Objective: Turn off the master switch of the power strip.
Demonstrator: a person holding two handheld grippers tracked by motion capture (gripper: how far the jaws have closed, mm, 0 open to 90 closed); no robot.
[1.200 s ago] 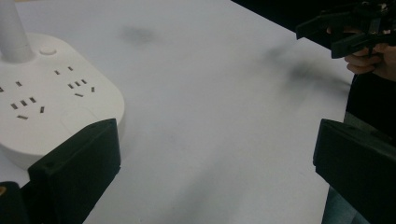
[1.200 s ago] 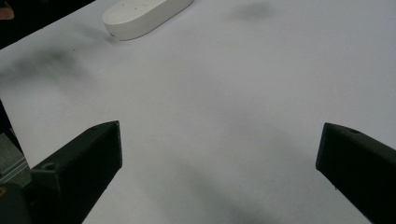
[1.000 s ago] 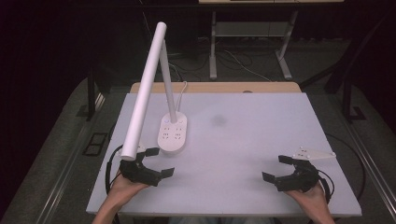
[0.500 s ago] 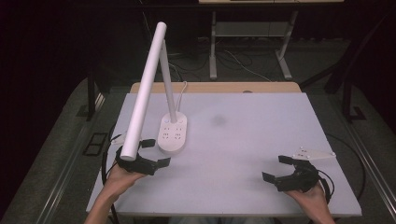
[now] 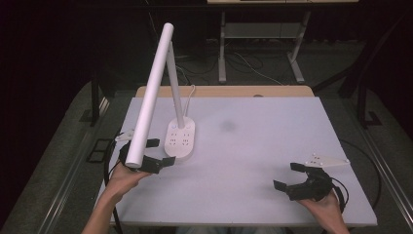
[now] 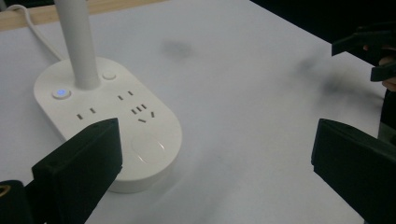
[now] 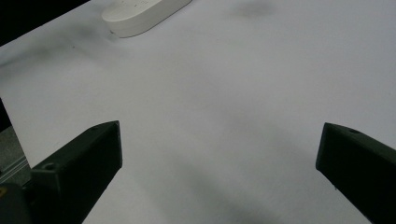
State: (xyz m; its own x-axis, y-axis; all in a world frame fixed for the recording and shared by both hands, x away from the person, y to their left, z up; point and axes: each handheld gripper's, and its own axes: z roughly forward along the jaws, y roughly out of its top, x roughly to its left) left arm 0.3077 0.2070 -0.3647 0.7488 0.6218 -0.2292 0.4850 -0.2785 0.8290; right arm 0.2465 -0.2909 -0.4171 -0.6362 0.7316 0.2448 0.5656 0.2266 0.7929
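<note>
Two grippers sit low near the desk's front edge, jaws spread wide and holding nothing. The right gripper (image 5: 301, 181) rests by the front right corner, well apart from anything, probably just waiting. The left gripper (image 5: 153, 157) hovers near the left edge, just beside the lamp base (image 6: 109, 126), its jaws aimed at the round button (image 6: 148, 148), likely to press it. Farther back, the lamp's stem rises and its white bar (image 5: 151, 92) slants forward over the left hand.

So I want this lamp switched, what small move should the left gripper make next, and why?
Probably ease the left gripper forward over the lamp base: its jaws stand open just short of the base's near end, where the round button sits untouched.
</note>
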